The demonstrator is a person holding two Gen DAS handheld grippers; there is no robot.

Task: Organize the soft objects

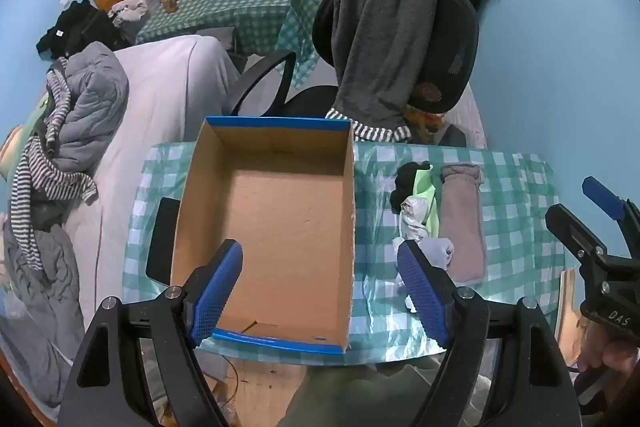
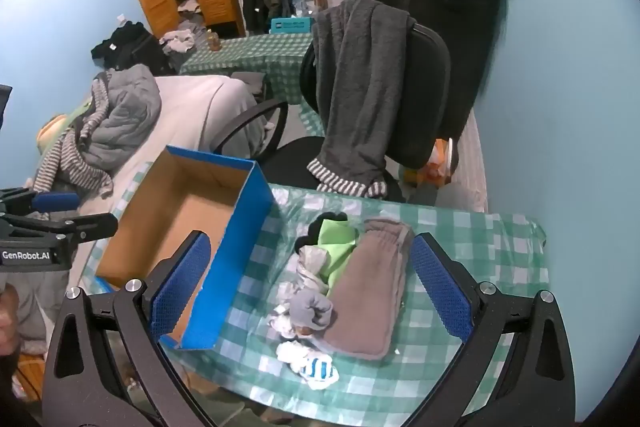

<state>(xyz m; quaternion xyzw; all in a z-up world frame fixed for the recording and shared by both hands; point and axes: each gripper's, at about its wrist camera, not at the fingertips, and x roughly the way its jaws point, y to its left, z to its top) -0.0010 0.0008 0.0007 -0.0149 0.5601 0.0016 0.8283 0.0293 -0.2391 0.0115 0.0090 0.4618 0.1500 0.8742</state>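
An empty blue cardboard box (image 1: 288,227) (image 2: 240,239) stands open on the checked table (image 1: 516,227) (image 2: 480,267). To its right lies a pile of soft things: a taupe folded cloth (image 1: 462,223) (image 2: 372,291), a light green cloth (image 1: 426,195) (image 2: 338,243), a black item (image 1: 408,179), a grey sock (image 2: 312,309) and a white and blue striped sock (image 2: 316,367). My left gripper (image 1: 320,291) is open and empty above the box's near end. My right gripper (image 2: 308,291) is open and empty, hovering over the pile.
A black phone (image 1: 162,239) lies left of the box. A black office chair (image 1: 400,39) (image 2: 380,87) draped with a grey garment stands behind the table. A bed with grey bedding (image 1: 88,115) is to the left. Blue wall on the right.
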